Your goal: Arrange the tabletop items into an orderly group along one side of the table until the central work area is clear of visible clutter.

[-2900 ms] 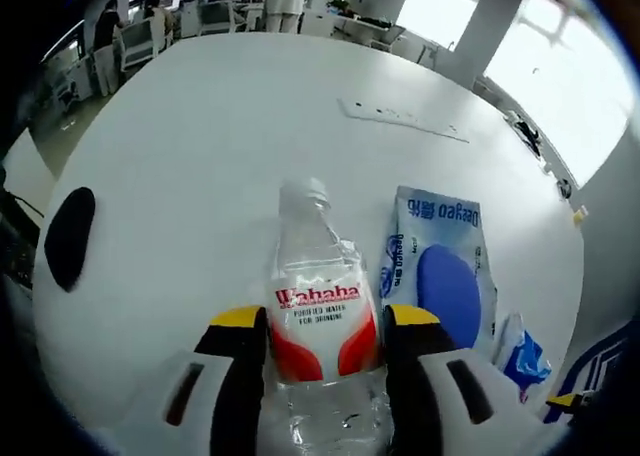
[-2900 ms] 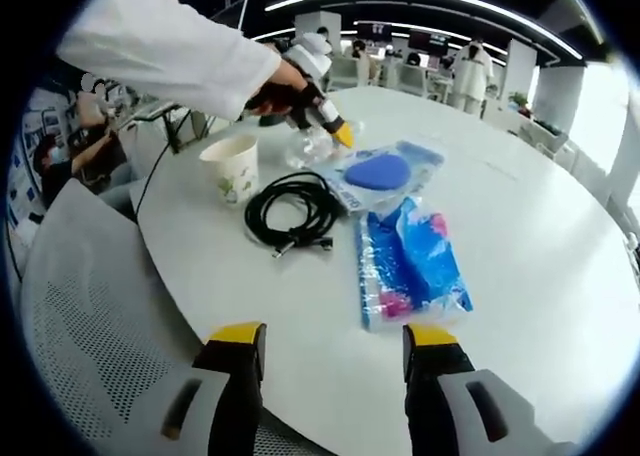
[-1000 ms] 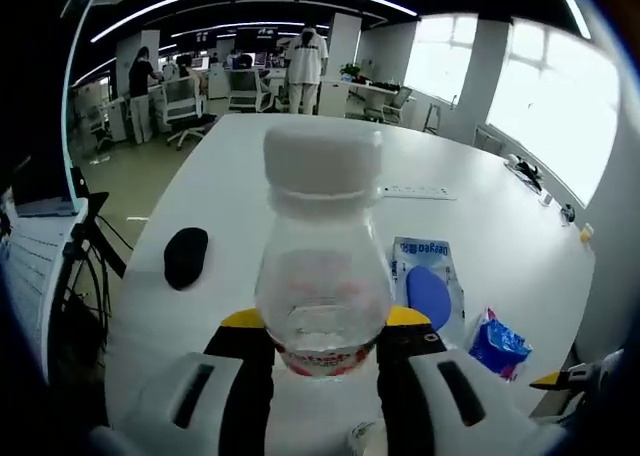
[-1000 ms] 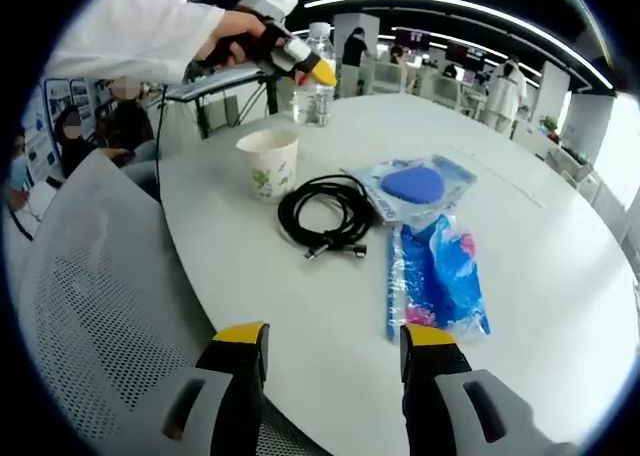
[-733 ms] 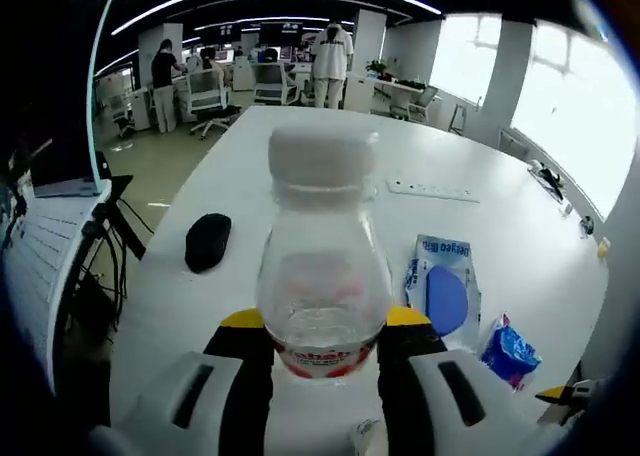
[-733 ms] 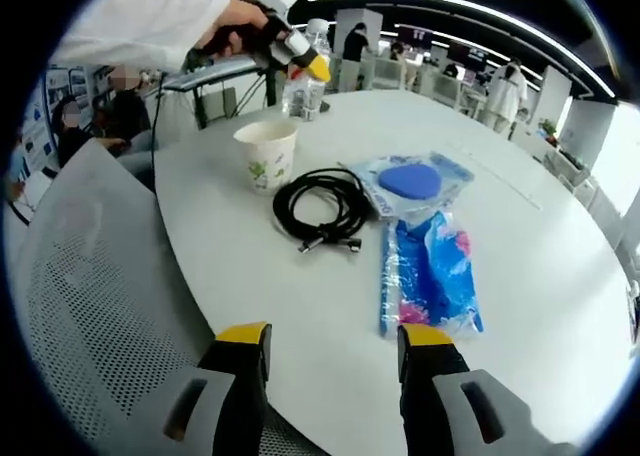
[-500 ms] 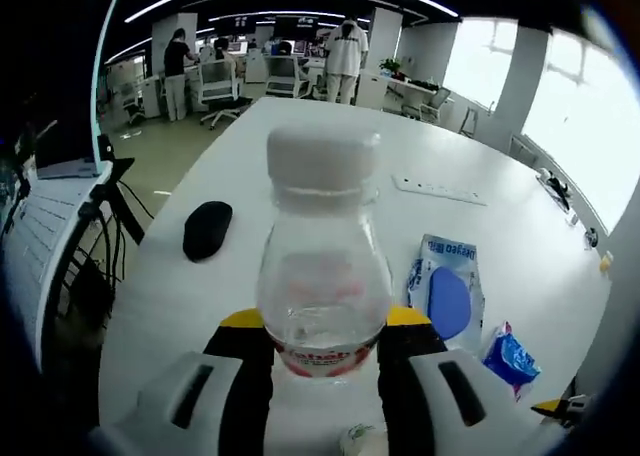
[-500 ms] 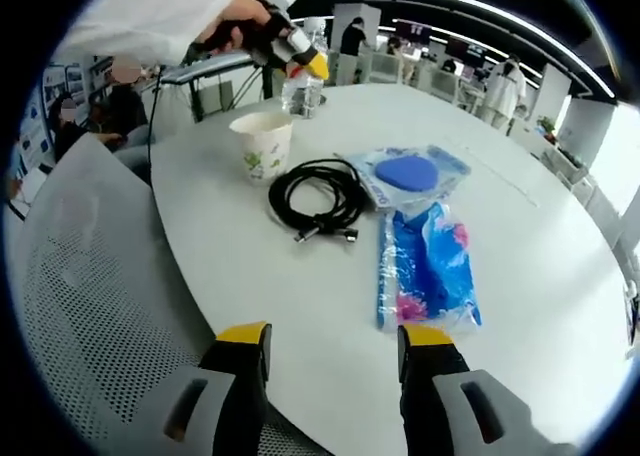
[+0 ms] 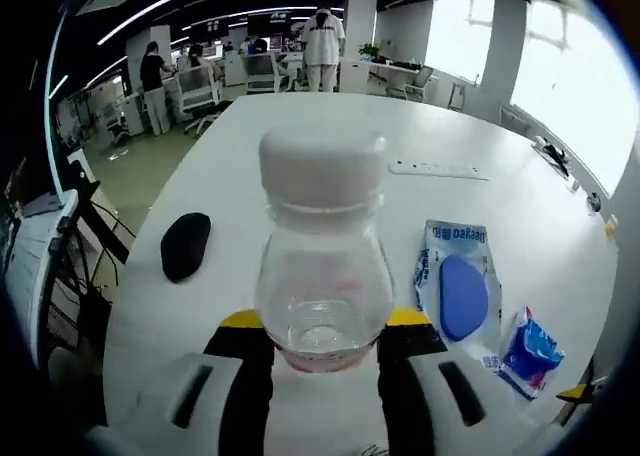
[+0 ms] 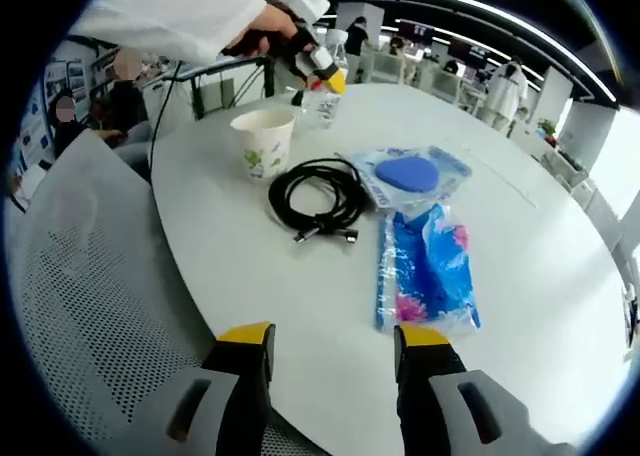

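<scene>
Between left gripper (image 9: pixel 323 328) jaws, clear bottle (image 9: pixel 322 256) clamped, cap upward

cup (image 10: pixel 264 142) left of cable (image 10: pixel 318 196) | pouch (image 10: pixel 405 176) right | all on table (image 10: pixel 560 266)

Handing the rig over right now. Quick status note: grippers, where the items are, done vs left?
Left gripper: shut on the water bottle, held upright near the paper cup at the table edge.
Right gripper: open, holding nothing, at the near edge of the table.
On the table: black cable coiled beside the cup, pouch with the blue pad, blue packet just in front of it, and a black mouse lying apart from them.
Done: bottle picked up. Left: set it down by the cup and line the other items up along that side.
</scene>
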A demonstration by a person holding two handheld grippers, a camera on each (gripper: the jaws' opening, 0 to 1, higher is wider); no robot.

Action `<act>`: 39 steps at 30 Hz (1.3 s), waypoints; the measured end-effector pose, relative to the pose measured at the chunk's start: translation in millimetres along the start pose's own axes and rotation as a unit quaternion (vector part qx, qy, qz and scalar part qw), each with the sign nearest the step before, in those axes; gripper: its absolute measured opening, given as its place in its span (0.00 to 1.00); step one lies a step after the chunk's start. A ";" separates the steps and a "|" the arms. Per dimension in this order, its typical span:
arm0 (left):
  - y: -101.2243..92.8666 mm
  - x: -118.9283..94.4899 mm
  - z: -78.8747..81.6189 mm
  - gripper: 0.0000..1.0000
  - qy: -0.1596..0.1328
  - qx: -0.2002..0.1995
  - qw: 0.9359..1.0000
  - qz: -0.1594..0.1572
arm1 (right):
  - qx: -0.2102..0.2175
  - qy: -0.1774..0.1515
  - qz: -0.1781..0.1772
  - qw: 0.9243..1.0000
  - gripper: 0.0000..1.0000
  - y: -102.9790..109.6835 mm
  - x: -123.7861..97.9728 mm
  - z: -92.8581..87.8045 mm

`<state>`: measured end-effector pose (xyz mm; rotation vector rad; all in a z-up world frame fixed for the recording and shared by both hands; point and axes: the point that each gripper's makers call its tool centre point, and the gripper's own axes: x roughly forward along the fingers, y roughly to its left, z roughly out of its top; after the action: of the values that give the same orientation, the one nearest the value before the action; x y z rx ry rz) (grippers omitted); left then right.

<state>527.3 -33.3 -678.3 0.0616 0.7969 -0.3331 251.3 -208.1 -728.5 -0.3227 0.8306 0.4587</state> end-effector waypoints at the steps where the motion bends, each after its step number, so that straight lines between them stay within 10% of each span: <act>1: -1.3 0.4 -0.6 0.39 -0.001 0.001 1.000 -0.002 | 0.001 0.000 0.000 1.000 0.47 -0.1 0.0 -0.1; 39: -1.1 -8.2 -33.2 0.42 -0.018 -0.058 0.997 0.044 | 0.010 0.007 0.016 1.000 0.46 3.3 0.8 -3.6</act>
<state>498.7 -26.2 -695.6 -0.0182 0.7734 -0.2043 247.8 -206.7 -731.7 -0.2952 0.8535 0.4781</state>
